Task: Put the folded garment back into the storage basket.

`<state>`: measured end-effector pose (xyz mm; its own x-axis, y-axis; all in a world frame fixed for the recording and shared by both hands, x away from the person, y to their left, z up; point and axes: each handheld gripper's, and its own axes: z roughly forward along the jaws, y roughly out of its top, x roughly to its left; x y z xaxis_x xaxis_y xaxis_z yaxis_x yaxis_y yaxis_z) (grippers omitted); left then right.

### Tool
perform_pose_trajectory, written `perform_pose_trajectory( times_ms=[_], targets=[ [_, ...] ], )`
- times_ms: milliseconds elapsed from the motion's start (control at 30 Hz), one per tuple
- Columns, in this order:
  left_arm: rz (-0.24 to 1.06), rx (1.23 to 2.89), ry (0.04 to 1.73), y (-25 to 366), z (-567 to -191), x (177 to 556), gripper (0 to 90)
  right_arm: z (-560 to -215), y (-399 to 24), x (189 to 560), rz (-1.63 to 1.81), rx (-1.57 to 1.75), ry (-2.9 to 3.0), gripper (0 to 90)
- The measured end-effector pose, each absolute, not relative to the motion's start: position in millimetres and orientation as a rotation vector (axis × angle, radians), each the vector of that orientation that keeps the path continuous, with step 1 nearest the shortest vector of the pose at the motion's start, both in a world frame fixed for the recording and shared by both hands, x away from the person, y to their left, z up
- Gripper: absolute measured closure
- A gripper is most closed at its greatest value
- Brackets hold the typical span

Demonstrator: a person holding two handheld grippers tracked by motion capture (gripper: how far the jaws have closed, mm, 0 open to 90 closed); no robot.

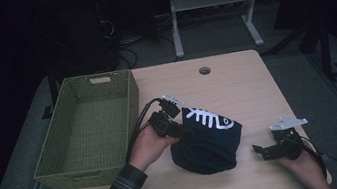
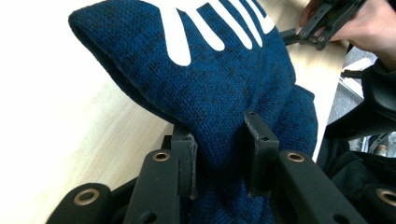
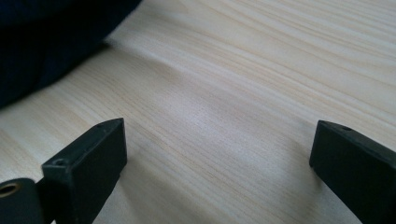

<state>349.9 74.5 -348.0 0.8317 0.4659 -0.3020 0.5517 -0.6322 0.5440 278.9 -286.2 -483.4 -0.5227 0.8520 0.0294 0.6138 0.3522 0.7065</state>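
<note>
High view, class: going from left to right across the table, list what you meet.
Green woven basket → left gripper → dark blue knitted garment → right gripper.

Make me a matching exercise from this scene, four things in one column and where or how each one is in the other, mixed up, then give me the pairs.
Things:
1. left gripper
2. right gripper
3. green woven basket
4. blue knit garment

States:
A. stands at the left side of the table, nothing visible inside
B. jaws apart over bare wood
C. bunched in a heap, with a white print on top
D. jaws clamped on a fold of cloth

Pairs: 1-D, 2-B, 3-A, 4-C
</note>
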Motion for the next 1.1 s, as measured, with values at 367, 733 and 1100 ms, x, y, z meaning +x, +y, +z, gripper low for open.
perform_pose_trajectory(
  times_ms=[367, 733, 1100],
  targets=[
    [-0.155, 2.378, 0.720, 88.3, -308.0, 355.8, 70.1, -483.4, -286.1, 278.9, 0.965, 1.293, 2.277, 3.3],
    [-0.144, 2.349, 0.736, 111.3, -272.9, 360.5, 70.0, -483.4, -286.1, 278.9, 0.965, 1.293, 2.277, 3.3],
    [-0.120, 2.327, 0.770, 136.2, -246.8, 359.9, 70.0, -483.4, -286.1, 278.9, 0.965, 1.293, 2.277, 3.3]
  ],
)
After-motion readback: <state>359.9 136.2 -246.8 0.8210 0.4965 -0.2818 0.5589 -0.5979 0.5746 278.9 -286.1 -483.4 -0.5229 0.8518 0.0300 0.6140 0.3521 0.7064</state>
